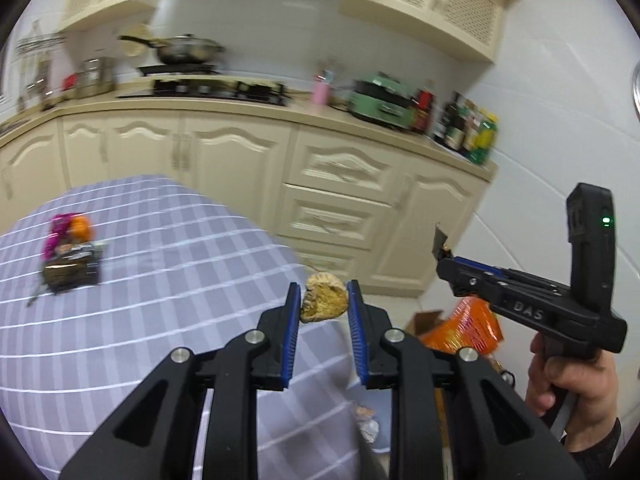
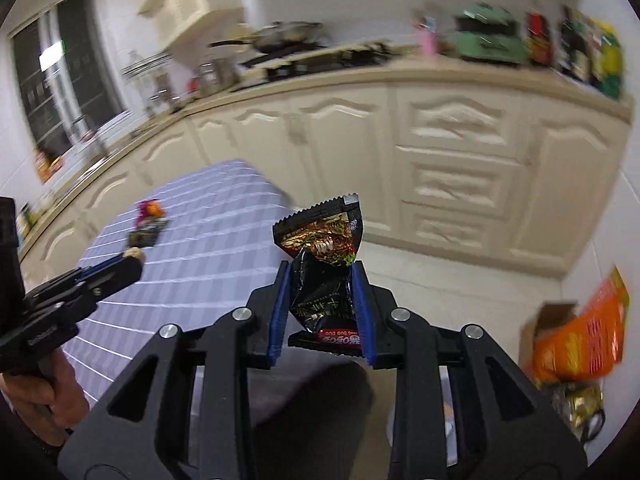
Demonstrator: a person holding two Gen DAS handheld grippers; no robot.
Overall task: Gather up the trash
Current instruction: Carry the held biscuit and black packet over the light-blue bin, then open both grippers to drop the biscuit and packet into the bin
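Kitchen, checked tablecloth (image 1: pixel 160 280). Left gripper (image 1: pixel 324 300) clamps crust (image 1: pixel 323 298); right gripper (image 2: pixel 322 280) clamps wrapper (image 2: pixel 320 276). Shallow tip hold; crust may drop.

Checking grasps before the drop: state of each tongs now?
Left tongs: closed on a walnut shell.
Right tongs: closed on a black wrapper.

This is a home kitchen. A pan (image 1: pixel 188 51) sits on the stove (image 1: pixel 218 89) far back. Cream cupboards (image 1: pixel 224 152) stand under the counter (image 1: pixel 280 106).
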